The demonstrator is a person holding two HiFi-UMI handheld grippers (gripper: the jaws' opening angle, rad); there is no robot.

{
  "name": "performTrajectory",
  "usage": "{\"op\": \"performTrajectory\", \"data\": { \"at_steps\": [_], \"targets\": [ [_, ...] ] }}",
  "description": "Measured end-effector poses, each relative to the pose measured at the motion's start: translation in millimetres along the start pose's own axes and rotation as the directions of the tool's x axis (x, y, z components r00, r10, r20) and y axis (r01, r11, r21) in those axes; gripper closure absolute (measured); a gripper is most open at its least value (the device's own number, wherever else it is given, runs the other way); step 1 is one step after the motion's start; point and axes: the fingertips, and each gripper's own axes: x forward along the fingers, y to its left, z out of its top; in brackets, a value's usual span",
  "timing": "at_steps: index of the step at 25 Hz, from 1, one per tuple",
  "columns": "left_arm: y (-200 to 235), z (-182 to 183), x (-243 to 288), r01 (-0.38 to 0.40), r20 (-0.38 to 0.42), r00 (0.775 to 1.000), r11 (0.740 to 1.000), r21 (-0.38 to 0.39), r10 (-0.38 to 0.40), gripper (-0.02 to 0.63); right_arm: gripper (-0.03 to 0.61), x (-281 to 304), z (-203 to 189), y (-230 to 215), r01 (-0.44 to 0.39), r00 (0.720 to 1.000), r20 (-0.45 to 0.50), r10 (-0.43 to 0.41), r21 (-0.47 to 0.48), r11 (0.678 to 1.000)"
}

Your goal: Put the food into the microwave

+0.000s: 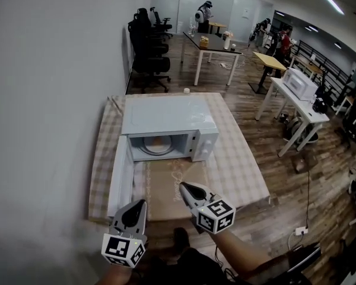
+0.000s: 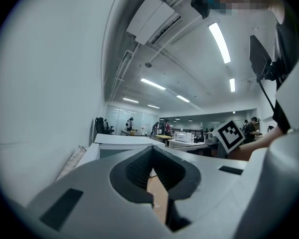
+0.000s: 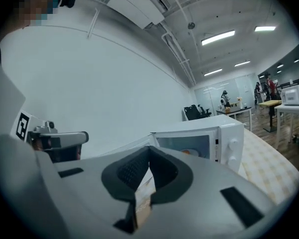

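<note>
- The food [image 1: 157, 142] sits inside the microwave [image 1: 169, 114], a small orange-brown patch on the pale round plate [image 1: 143, 149] in the cavity.
- The door [image 1: 120, 177] hangs open to the left, above the checked cloth on the bench [image 1: 237, 159].
- The left gripper [image 1: 132, 215] and right gripper [image 1: 187, 190] hover near the person, well apart from the microwave. Each has its fingers clenched together on nothing.
- The food looks small and light, probably soft. What it is cannot be made out.
- If it needs shifting, the plate's rim seems the safer hold. It is stiff, though likely smooth and breakable, so grip it gently.
- The door looks rigid, and a push on its free edge should swing it.
</note>
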Motion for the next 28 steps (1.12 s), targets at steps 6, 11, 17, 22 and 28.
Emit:
{"op": "performTrajectory", "data": {
  "at_steps": [6,11,17,22,28],
  "targets": [
    [-13,-3,7,0.023,0.002,1.0,1.0,-0.005,-0.022,0.606,0.569,-39,15,2,0.023,0.997,0.067,-0.024,0.02,1.0],
    [-29,1,15,0.016,-0.001,1.0,1.0,0.004,-0.016,0.606,0.569,-67,33,-2,0.006,0.994,0.111,-0.008,0.014,1.0],
    [-49,11,28,-0.013,-0.009,1.0,1.0,0.002,0.013,0.606,0.569,-88,43,-16,-0.02,0.992,0.126,0.016,0.027,0.999],
    [-71,15,39,-0.028,0.004,1.0,1.0,-0.001,0.028,0.606,0.571,-100,47,-31,-0.018,0.993,0.117,0.017,0.014,1.0],
    [-84,11,46,-0.056,-0.008,0.998,0.998,0.006,0.056,0.606,0.571,-111,47,-51,-0.014,0.993,0.116,0.01,0.032,0.999]
  ]
}}
